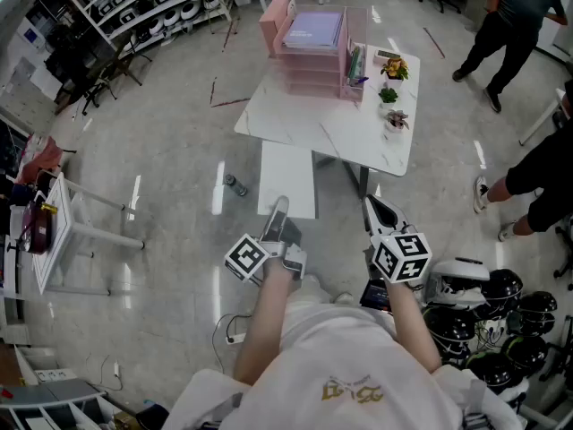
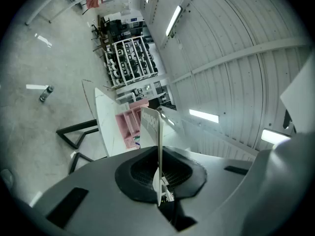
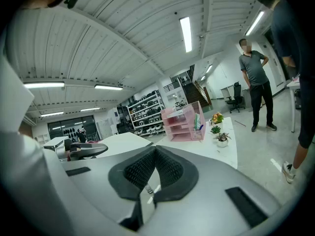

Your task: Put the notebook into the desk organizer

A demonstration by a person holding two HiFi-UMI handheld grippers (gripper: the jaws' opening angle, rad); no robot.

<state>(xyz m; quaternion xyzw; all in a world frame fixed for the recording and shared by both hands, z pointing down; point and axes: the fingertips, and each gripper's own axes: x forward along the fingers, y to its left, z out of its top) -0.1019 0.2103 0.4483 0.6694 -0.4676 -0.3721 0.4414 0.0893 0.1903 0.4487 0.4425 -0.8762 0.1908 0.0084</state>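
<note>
**Notebook (image 1: 286, 177) in hand, desk organizer (image 1: 309, 52) dead ahead**

We had the left tongs (image 1: 280, 209) clamped on its near edge, long side aimed at the pink organizer on the bench (image 1: 358, 133), well apart. Right tongs (image 1: 376, 211) were pinched together, empty.

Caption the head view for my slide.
Left gripper holds a white notebook short of the white table bearing the pink desk organizer; right gripper alongside, empty.
</note>
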